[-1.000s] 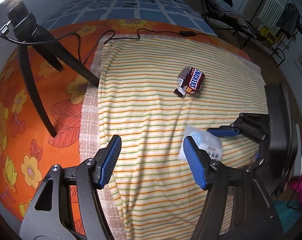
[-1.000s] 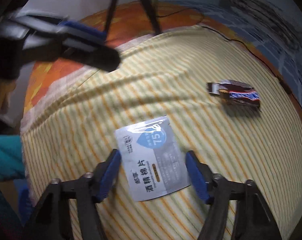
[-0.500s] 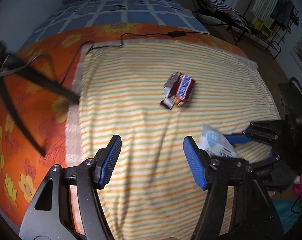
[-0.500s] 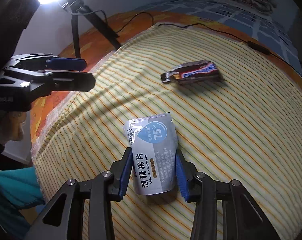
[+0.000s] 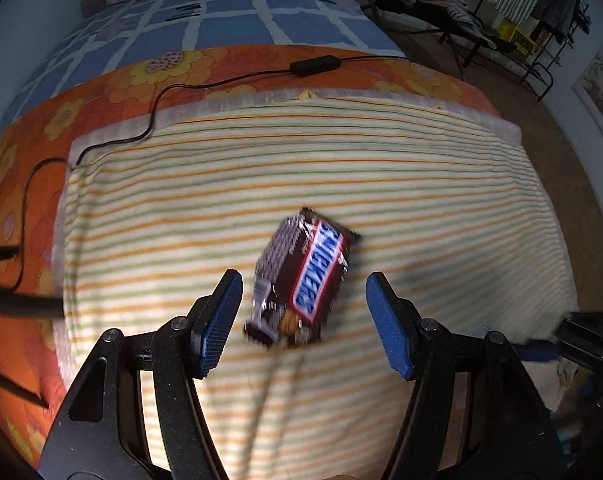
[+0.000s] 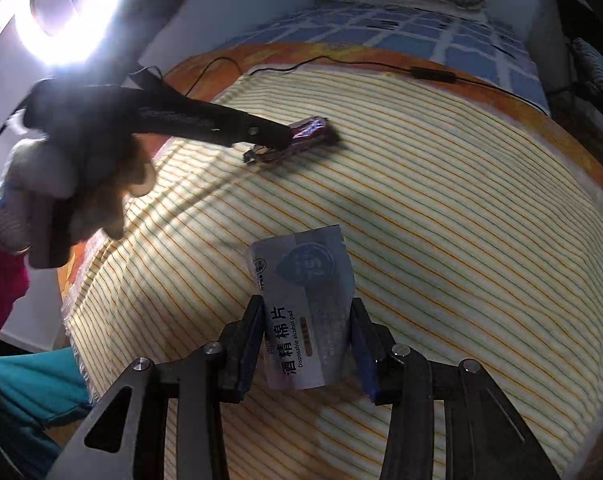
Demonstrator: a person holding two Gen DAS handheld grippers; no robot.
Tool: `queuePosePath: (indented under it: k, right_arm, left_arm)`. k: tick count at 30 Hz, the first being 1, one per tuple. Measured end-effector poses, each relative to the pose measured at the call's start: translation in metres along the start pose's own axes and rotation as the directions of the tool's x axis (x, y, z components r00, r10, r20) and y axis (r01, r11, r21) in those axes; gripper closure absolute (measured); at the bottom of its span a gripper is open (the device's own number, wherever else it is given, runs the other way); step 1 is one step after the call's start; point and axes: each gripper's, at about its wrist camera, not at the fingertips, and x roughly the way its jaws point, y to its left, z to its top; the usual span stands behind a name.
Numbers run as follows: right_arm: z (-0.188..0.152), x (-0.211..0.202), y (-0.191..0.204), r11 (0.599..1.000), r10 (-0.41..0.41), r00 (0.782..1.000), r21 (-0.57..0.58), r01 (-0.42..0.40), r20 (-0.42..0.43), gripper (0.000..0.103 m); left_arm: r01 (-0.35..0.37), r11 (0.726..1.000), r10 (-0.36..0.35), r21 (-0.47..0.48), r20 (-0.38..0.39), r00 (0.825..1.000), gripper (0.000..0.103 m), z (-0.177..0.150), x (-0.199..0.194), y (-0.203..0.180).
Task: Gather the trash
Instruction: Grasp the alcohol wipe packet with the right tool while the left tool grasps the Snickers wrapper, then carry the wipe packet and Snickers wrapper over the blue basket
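Observation:
A crumpled Snickers wrapper [image 5: 303, 280] lies on the striped cloth [image 5: 441, 200]. My left gripper [image 5: 305, 320] is open, its blue pads either side of the wrapper, not touching it. In the right wrist view the left gripper's tip reaches the wrapper [image 6: 311, 136]. My right gripper [image 6: 307, 344] is shut on a grey-blue alcohol pad sachet [image 6: 305, 300] and holds it just above the cloth.
An orange floral sheet [image 5: 21, 184] and a blue checked blanket [image 5: 221, 12] lie beyond the cloth. A black cable with an adapter [image 5: 313, 65] runs along the cloth's far edge. Tripod legs [image 5: 5, 304] stand at the left. A drying rack [image 5: 541, 20] stands far right.
My left gripper moved forward until the Snickers wrapper sits between its open pads. My right gripper closed on the sachet and lifted it off the cloth.

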Motion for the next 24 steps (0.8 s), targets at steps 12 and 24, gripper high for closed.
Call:
queuePosePath:
  k: [12, 24]
  right_arm:
    - [-0.016, -0.018, -0.011, 0.999, -0.015, 1.000, 0.049, 0.013, 0.026, 0.060]
    - [-0.034, -0.049, 0.015, 0.998, -0.054, 0.997, 0.026, 0.052, 0.047, 0.060]
  left_arm:
    - [-0.019, 0.999, 0.019, -0.034, -0.004, 1.000, 0.094, -0.002, 0.018, 0.000]
    - [0.001, 1.000, 0.001, -0.021, 0.050, 0.999, 0.094, -0.048, -0.040, -0.017]
